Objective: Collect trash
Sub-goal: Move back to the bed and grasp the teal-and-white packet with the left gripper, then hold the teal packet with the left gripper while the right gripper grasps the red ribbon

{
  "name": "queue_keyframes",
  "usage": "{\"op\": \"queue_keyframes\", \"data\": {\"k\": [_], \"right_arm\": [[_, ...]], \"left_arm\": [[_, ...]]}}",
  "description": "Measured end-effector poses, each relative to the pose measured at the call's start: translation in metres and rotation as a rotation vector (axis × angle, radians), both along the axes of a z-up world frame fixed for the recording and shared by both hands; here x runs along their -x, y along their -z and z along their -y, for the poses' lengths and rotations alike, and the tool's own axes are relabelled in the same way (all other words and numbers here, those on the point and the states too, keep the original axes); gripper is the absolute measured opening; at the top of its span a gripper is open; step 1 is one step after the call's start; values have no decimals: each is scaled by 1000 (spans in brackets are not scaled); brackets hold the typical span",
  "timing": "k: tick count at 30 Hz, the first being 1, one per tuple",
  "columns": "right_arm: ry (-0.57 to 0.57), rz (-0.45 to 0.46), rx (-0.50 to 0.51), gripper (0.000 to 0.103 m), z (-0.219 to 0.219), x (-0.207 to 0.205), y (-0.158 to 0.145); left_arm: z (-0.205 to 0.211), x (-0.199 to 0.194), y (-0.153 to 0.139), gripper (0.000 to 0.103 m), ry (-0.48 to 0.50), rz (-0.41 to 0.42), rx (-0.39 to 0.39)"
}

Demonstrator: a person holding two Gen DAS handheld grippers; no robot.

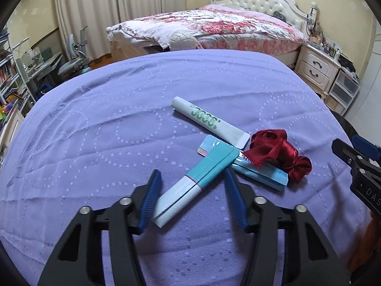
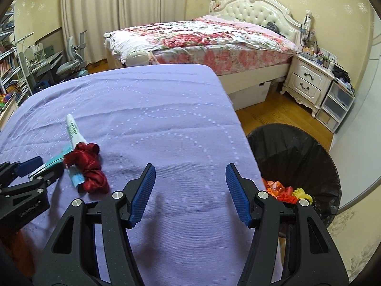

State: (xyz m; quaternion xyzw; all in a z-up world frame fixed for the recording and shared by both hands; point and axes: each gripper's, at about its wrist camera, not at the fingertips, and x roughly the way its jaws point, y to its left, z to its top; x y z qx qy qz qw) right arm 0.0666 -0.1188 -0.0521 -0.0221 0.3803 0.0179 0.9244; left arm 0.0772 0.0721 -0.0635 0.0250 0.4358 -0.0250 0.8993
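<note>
A teal and white box (image 1: 190, 186) lies on the purple cloth (image 1: 95, 131), its white end between the open fingers of my left gripper (image 1: 193, 178), untouched. Behind it lie a white tube with green lettering (image 1: 209, 121), a light blue packet (image 1: 266, 174) and a dark red ribbon (image 1: 278, 152). In the right wrist view the ribbon (image 2: 90, 166), the tube (image 2: 75, 128) and the left gripper (image 2: 35, 169) sit at the left. My right gripper (image 2: 190, 178) is open and empty over bare cloth (image 2: 166, 119).
A bin with a black bag (image 2: 297, 157) stands on the wooden floor right of the table and holds orange, red and yellow trash (image 2: 285, 190). A bed (image 2: 202, 38), nightstand (image 2: 309, 81) and desk (image 2: 42, 64) stand behind.
</note>
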Motion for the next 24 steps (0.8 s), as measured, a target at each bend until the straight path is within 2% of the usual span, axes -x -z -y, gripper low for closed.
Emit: {"op": "queue_keyframes", "data": {"k": [3, 6, 24], "right_arm": [[-25, -4, 2, 60, -9, 0, 1], [-52, -8, 1, 60, -19, 0, 0], [-212, -11, -4, 60, -76, 6, -5]], "left_arm": [[1, 3, 0, 30, 15, 11, -6], [0, 4, 0, 20, 21, 17, -5], [-57, 25, -7, 19, -113, 54, -8]]}}
